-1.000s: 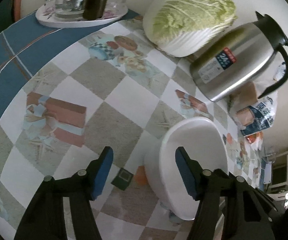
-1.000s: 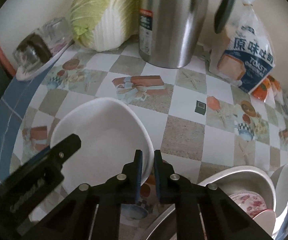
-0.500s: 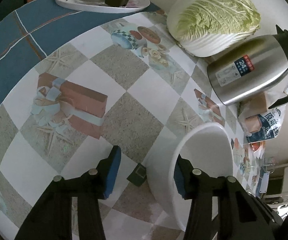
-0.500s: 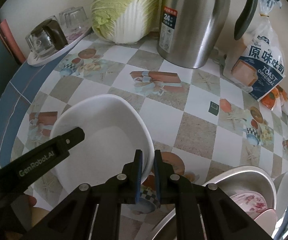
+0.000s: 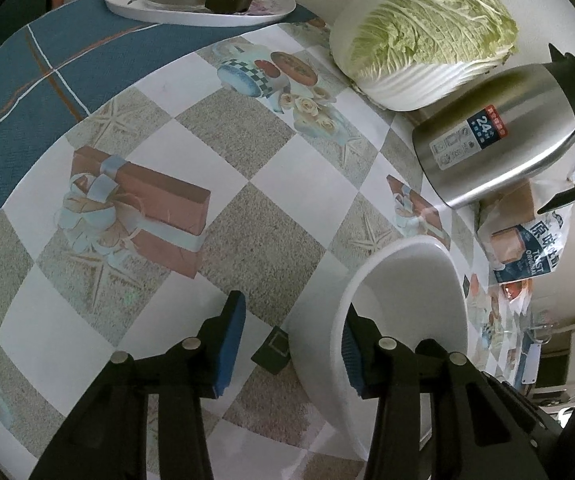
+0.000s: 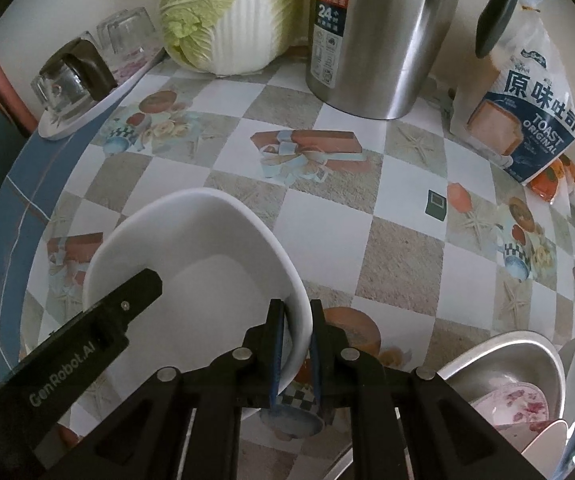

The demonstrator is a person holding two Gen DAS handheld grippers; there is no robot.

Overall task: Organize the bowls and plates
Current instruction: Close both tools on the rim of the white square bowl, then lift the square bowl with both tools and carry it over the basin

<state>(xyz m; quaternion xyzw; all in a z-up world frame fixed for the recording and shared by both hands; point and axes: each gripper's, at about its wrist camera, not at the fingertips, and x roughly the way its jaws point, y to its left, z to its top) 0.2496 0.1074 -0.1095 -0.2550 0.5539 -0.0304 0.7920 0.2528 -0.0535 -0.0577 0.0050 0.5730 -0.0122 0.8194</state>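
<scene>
The right gripper (image 6: pixel 295 320) is clamped on the near rim of the white bowl (image 6: pixel 207 264). The left gripper (image 5: pixel 291 344) has just been closing, its 2 pads astride the bowl's opposite wall, the outer one clear of it.

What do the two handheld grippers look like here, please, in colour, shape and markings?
Both are matte black plastic frames with silver rivets at the joints. The left gripper carries flat blue pads on its two fingers; the right gripper has thin blue pads too. One black finger reads "GenRobot.AI" in pale letters. No cables or sleeves show.
</scene>
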